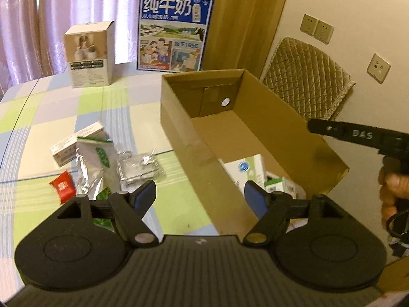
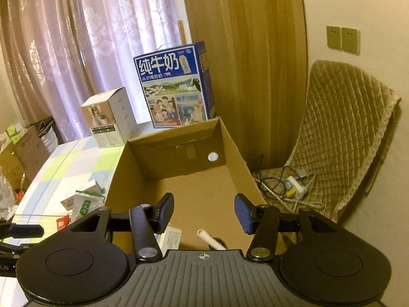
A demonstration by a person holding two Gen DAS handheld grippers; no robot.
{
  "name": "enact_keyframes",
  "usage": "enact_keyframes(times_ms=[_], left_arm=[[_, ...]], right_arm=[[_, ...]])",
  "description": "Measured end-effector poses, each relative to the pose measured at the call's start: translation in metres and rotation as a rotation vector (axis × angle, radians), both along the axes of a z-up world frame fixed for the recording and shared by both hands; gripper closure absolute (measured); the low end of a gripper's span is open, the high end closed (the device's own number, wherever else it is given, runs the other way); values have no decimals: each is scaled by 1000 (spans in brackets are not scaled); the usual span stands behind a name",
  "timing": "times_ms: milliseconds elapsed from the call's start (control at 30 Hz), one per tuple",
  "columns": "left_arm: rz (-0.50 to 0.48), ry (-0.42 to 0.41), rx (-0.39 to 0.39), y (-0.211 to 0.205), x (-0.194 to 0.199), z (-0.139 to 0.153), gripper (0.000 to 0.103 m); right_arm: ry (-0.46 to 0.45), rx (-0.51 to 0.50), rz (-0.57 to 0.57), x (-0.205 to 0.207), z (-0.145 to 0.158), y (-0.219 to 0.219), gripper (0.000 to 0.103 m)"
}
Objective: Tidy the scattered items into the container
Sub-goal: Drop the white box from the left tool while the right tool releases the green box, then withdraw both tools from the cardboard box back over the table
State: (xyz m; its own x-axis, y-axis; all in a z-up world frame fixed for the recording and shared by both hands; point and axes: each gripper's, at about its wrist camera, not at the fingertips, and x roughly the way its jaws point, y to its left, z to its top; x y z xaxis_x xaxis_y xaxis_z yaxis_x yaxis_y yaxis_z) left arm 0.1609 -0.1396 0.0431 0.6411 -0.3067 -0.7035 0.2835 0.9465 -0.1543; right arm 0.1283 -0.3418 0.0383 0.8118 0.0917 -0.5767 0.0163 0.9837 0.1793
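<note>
An open cardboard box (image 1: 255, 128) stands on the checked tablecloth, also in the right wrist view (image 2: 189, 179). White cartons (image 1: 245, 171) lie inside its near end. Left of it lie a silver pouch (image 1: 89, 163), a foil pack (image 1: 139, 167), a small white box (image 1: 66, 148) and a red sachet (image 1: 62, 185). My left gripper (image 1: 200, 199) is open and empty, straddling the box's near left wall. My right gripper (image 2: 203, 215) is open and empty over the box's near end, above a white tube (image 2: 211, 239) and a carton (image 2: 171, 235).
A blue milk carton case (image 1: 175, 32) and a white product box (image 1: 89, 55) stand at the table's back. A quilted chair (image 2: 340, 138) with cables (image 2: 288, 189) is right of the box. Clutter sits beyond the table's left edge (image 2: 20, 158).
</note>
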Motion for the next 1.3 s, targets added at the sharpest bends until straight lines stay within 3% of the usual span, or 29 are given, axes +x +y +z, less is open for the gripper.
enact_keyframes(times_ms=[200, 467, 667, 967, 1300], left_arm=[[43, 6, 1, 21, -17, -1, 29], [105, -17, 66, 59, -48, 6, 26], [159, -12, 87, 95, -72, 9, 24], [247, -9, 100, 143, -107, 12, 11], [301, 33, 115, 180, -126, 5, 7]], right_arm=[[2, 20, 10, -21, 4, 12, 45], [-24, 51, 72, -47, 20, 48, 39], [-32, 59, 141, -65, 25, 85, 26], [-33, 60, 218, -89, 26, 128, 18], [-16, 37, 309, -90, 22, 179, 10]])
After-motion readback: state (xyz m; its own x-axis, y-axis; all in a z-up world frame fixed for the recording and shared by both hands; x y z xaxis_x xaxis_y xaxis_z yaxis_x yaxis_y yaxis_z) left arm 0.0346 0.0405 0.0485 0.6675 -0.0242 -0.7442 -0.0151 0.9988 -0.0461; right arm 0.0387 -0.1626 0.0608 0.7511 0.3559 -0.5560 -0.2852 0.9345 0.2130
